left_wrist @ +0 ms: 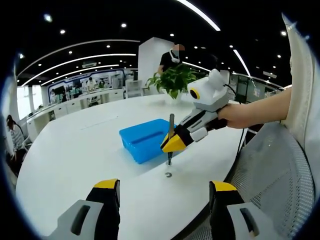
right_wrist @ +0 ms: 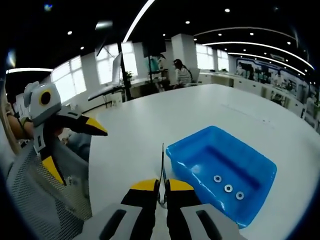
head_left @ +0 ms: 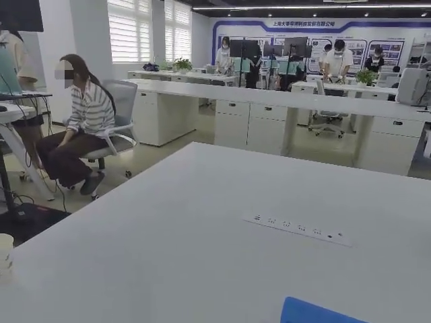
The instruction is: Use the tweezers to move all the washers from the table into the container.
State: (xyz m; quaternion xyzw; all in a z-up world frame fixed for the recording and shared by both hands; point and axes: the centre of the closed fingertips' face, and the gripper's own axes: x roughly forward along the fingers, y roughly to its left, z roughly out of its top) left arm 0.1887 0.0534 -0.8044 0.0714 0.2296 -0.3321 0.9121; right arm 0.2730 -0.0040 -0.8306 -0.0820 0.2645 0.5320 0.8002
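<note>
On the white table (right_wrist: 150,115), a blue container (right_wrist: 192,137), open-topped. Inside, 3 washers (right_wrist: 228,188) in a short row on the floor, close together, toward the nearer end. Looked straight into from the right gripper view. From the left gripper view, just the container's (left_wrist: 142,147) outer wall and rim, contents hidden by the low angle. In the head view, cut off by the bottom edge, 1 blue corner (head_left: 313,313).

Right gripper (right_wrist: 161,186): jaws pressed together on the tweezers (right_wrist: 162,160), clamped between the yellow tips. Thin and edge-on there, ends hard to tell apart. Clearer in the left gripper view: right gripper (left_wrist: 172,144) held by a hand (left_wrist: 245,114) and tilted downward, tweezers (left_wrist: 170,132) near upright, points down at the table just beside the container. Directly under the points, 1 loose washer (left_wrist: 168,175) on the tabletop. Touching or just above: too small to judge.

Left gripper (left_wrist: 165,186): jaws spread wide, nothing between them, low over the near table edge. Also at the left of the right gripper view (right_wrist: 75,148), yellow tips well apart.

Beyond the container in the left gripper view, a potted plant (left_wrist: 172,80). At the right, a mesh chair back (left_wrist: 270,175). In the head view, a power strip (head_left: 296,229) set in the tabletop, a paper cup (head_left: 5,252) cut by the left edge, and a seated person (head_left: 87,114) in a striped top.
</note>
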